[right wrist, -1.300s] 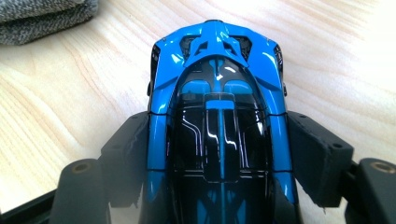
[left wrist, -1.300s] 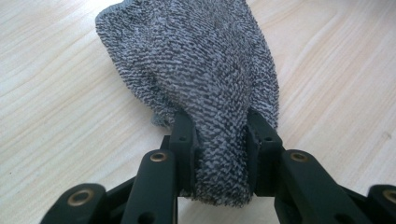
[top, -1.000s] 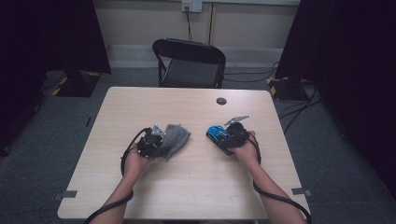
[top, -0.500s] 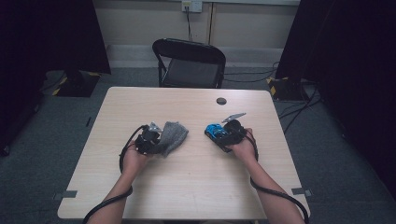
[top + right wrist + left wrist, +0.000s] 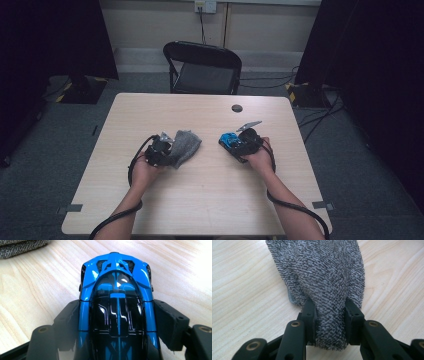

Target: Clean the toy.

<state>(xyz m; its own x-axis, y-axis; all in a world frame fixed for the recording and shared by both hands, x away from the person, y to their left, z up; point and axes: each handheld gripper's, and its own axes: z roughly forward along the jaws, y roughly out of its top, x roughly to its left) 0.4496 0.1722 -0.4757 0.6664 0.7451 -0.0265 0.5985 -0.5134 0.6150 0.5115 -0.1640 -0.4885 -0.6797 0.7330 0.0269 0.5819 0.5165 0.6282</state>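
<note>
On my left, my left gripper (image 5: 161,148) sits low over the pale wood-grain table (image 5: 200,200), with my left hand (image 5: 145,170) wrapped round its body and its black cable looping back along my forearm. Its two black jaws are clenched on one end of a speckled grey knitted cloth (image 5: 322,275): in the left gripper view the fabric bunches into a narrow neck between the pads (image 5: 310,315) and bulges out below them. Beyond the jaws the cloth widens and lies flat on the wood, spreading away from me. In the high view the same cloth (image 5: 185,145) stretches from the gripper up and to the right, toward the middle of the table.

Farther right, well apart from the cloth, my right gripper (image 5: 239,146) rests near the table's right half, held by my right hand (image 5: 257,157), with the grey three-cornered plate on top tilted toward the far edge. Its jaws are grasping a small glossy toy car, bright blue with a black roof and a blue stripe (image 5: 117,307). In the right gripper view the pads (image 5: 166,320) press on both flanks of the car at its middle, and its far end points away from me over the wood. A corner of the grey cloth lies at the upper left of that view. In the high view the car (image 5: 230,140) shows just left of the gripper body.

Past the car, near the far edge of the table, lies a small dark round disc (image 5: 237,108).
</note>
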